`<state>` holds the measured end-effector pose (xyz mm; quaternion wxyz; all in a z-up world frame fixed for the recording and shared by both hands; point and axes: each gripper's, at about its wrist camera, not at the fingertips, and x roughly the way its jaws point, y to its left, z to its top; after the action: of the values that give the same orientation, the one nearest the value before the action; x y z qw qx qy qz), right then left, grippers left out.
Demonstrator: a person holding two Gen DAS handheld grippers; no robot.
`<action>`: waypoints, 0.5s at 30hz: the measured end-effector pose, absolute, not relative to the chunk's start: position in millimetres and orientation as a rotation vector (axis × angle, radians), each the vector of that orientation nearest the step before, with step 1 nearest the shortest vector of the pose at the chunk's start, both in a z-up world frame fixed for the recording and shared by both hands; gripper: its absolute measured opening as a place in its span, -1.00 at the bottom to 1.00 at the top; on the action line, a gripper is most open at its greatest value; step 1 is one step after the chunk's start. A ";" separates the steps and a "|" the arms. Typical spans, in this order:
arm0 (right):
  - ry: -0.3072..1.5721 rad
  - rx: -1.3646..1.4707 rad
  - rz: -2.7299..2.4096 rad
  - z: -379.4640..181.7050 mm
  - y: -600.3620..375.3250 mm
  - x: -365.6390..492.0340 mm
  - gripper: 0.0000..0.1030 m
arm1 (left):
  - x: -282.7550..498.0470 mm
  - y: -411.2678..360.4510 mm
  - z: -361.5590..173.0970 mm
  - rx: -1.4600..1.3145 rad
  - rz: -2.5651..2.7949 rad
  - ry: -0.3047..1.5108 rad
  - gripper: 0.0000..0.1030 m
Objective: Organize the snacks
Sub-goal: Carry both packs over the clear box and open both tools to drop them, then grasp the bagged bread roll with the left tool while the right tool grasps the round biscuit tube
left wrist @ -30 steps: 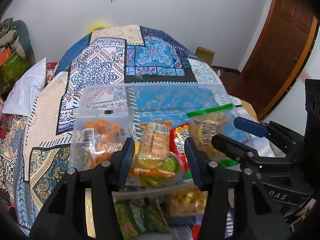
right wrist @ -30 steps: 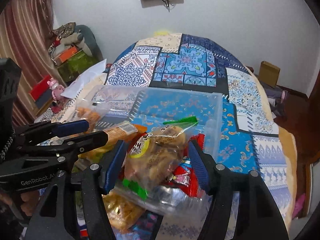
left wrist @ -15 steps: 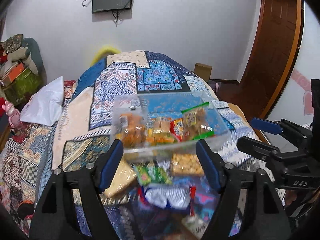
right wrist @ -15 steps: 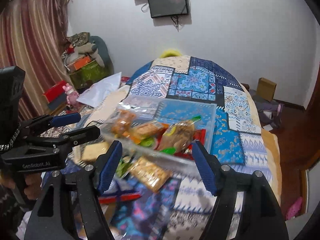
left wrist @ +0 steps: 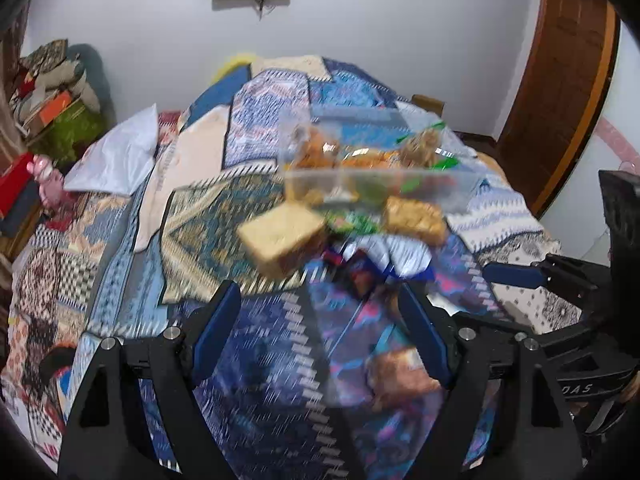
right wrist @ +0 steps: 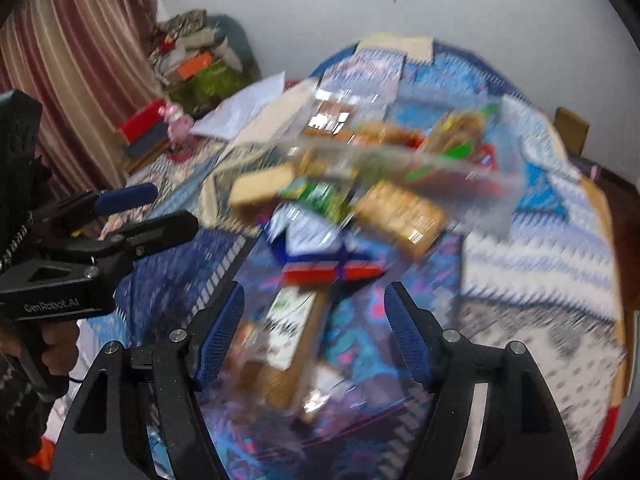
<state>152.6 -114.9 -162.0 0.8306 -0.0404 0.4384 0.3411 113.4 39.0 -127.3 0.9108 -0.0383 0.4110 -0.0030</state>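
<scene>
A clear plastic bin (left wrist: 384, 178) holding several snack packs sits on the patterned bedspread; it also shows in the right wrist view (right wrist: 472, 172). Loose snacks lie in front of it: a tan pack (left wrist: 282, 238), a green pack (left wrist: 352, 222), a golden cracker pack (left wrist: 416, 218) and a blue-white pack (left wrist: 396, 256). My left gripper (left wrist: 320, 340) is open and empty, well back from the pile. My right gripper (right wrist: 316, 332) is open and empty above a pale pack (right wrist: 288, 332). Both views are motion-blurred.
A white pillow (left wrist: 116, 160) lies at the bed's left. Stacked clutter (left wrist: 52, 96) stands by the left wall. A wooden door (left wrist: 560, 80) is at the right. A cardboard box (right wrist: 572, 130) sits past the bed's right edge.
Both grippers have pulled back and up from the bin and opened wide. The bin now looks farther off, with more loose snacks showing in front of it.
</scene>
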 end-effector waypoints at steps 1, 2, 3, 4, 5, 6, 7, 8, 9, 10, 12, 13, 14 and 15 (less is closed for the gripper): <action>0.940 -0.087 0.728 -165.1 -112.8 150.6 0.35 | 109.8 41.3 -130.6 -0.089 -0.005 0.853 0.57; 0.954 -0.091 0.734 -169.5 -110.0 149.1 0.35 | 105.0 43.7 -135.9 -0.104 -0.006 0.867 0.57; 0.968 -0.098 0.743 -174.8 -106.8 148.0 0.35 | 101.8 44.9 -139.8 -0.111 -0.008 0.876 0.57; 0.976 -0.107 0.747 -177.7 -104.4 146.6 0.34 | 99.2 45.6 -143.6 -0.117 -0.011 0.885 0.57; 0.980 -0.115 0.749 -179.1 -103.0 145.6 0.34 | 95.7 45.0 -148.3 -0.119 -0.016 0.895 0.57; 0.985 -0.131 0.753 -182.4 -101.7 143.2 0.34 | 91.9 43.5 -154.1 -0.118 -0.022 0.908 0.57; 0.985 -0.141 0.749 -184.2 -101.4 141.7 0.31 | 88.6 41.6 -159.7 -0.119 -0.029 0.921 0.57; 0.985 -0.152 0.746 -185.9 -101.8 141.2 0.20 | 86.5 40.6 -163.3 -0.122 -0.033 0.929 0.57; 0.991 -0.156 0.752 -186.9 -102.7 140.7 0.11 | 83.7 38.5 -169.2 -0.129 -0.043 0.945 0.57; 0.997 -0.153 0.761 -187.5 -104.7 141.0 -0.09 | 81.7 37.0 -173.1 -0.134 -0.053 0.957 0.57; 1.001 -0.147 0.758 -189.3 -110.7 140.7 -0.19 | 77.3 32.3 -181.0 -0.135 -0.070 0.974 0.57; 0.996 -0.147 0.751 -188.8 -115.1 141.7 -0.25 | 75.3 30.5 -183.3 -0.132 -0.074 0.977 0.57; 0.996 -0.145 0.748 -188.4 -117.3 141.7 -0.25 | 73.3 28.5 -185.6 -0.129 -0.077 0.980 0.57; 0.997 -0.139 0.744 -188.4 -122.1 143.4 -0.25 | 71.3 26.9 -188.1 -0.130 -0.083 0.983 0.57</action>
<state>143.4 -122.1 -188.4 0.8105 -0.0650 0.4666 0.3480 71.3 26.9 -188.1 0.8787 -0.0623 0.4717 -0.0396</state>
